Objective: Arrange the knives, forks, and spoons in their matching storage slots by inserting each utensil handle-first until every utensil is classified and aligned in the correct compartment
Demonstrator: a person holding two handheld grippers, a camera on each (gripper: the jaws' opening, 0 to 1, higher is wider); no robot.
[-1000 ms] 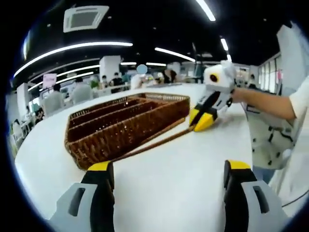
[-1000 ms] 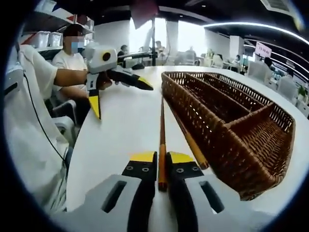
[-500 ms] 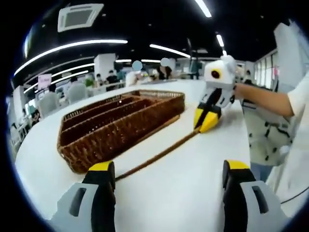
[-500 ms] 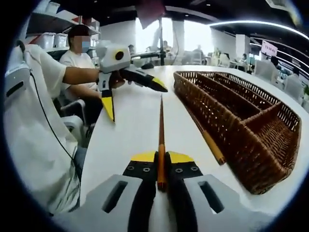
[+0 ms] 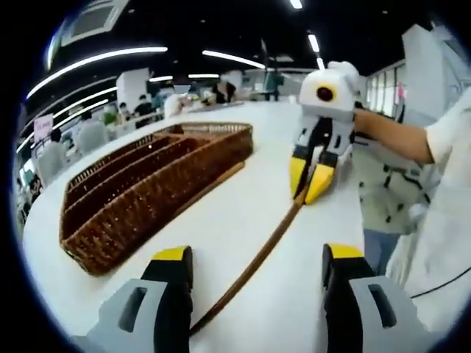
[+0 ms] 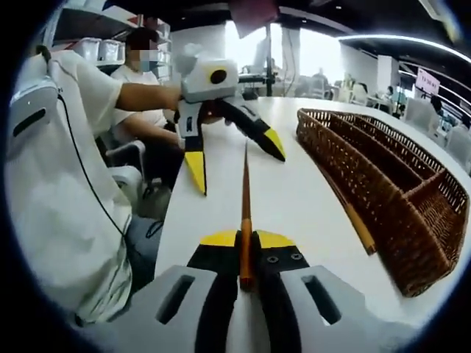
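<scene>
Lifted clear of the basket [image 6: 383,176], the chopstick [image 6: 245,213] stays pinched in right gripper [image 6: 246,246] jaws; left gripper [image 5: 254,265] spread.

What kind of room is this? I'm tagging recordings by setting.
Probably a large open office or canteen hall: long strip lights overhead, a white table, seated people behind.

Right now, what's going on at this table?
A person works two handheld grippers over a white table. The right gripper is shut on a long brown utensil, holding it by one end so that it points toward the open left gripper. A wicker tray with long compartments sits nearby, and a second brown utensil lies on the table alongside it. No utensil can be seen in the tray.
</scene>
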